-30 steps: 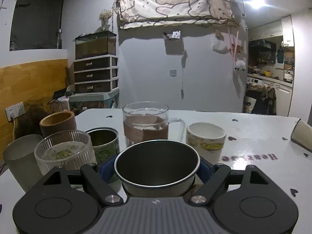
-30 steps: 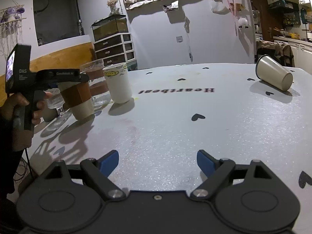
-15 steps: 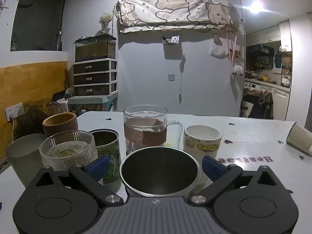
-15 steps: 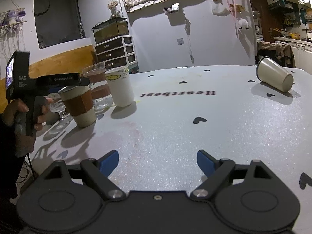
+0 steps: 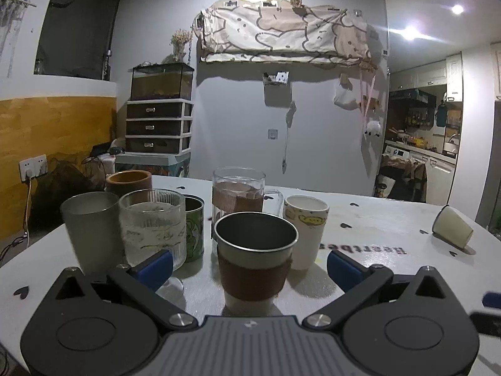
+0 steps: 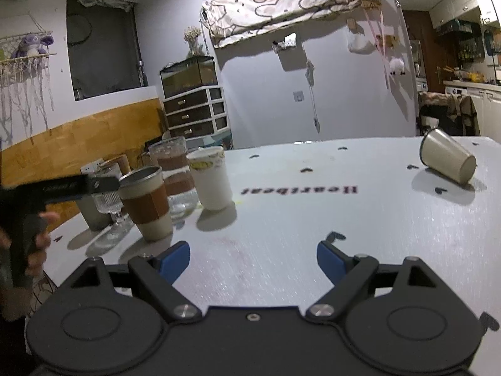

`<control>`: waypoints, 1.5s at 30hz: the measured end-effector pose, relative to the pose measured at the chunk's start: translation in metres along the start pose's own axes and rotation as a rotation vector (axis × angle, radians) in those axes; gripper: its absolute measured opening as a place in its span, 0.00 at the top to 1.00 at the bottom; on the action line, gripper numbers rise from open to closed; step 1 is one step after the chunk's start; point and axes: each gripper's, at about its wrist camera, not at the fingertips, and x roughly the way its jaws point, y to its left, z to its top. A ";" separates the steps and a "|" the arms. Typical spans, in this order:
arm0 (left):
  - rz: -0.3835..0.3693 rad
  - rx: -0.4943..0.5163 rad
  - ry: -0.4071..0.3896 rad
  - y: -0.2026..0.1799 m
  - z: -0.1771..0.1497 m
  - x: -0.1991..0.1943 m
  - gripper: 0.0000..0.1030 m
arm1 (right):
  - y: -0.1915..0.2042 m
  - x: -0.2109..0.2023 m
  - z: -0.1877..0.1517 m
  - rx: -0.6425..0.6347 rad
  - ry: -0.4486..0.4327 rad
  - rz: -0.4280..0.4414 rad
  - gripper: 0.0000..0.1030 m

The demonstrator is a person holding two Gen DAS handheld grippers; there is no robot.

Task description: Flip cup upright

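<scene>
Desk [image 6: 313, 219]: white, glittery surface printed with black hearts and the word "Heartbeat".

Sleeved cup [image 5: 255, 263]: metal, with a brown band round its middle; seen upright on the desk, mouth up, in front of a cluster of other vessels. It is placed between the spread fingers of the left gripper [image 5: 249, 264] and is touched by neither.

Left gripper: released, blue pads wide apart, held level just behind the sleeved cup.

Right gripper [image 6: 253, 257]: released, blue pads apart, nothing between them; held low over a bare stretch of desk.

Tipped cup [image 6: 447, 156]: cream, lying on its side near the far right edge of the desk, rim turned toward the far left, well apart from both grippers and from the cluster.

Cluster, all upright: white cup with yellow print [image 5: 305, 230], just beside the sleeved cup; glass mug with brown band [image 5: 239, 192] behind it; green printed tin [image 5: 194, 228]; ribbed glass [image 5: 152, 225]; frosted grey tumbler [image 5: 90, 228]; brown cylinder [image 5: 128, 183] at the rear.
</scene>
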 end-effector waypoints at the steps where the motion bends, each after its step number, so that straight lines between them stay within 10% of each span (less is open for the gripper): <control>1: -0.001 0.000 -0.004 0.000 -0.001 -0.004 0.00 | 0.002 0.000 0.001 -0.006 -0.005 -0.003 0.12; 45: -0.003 0.033 0.044 -0.016 -0.038 -0.037 0.00 | 0.029 0.001 0.008 -0.116 -0.024 -0.103 0.00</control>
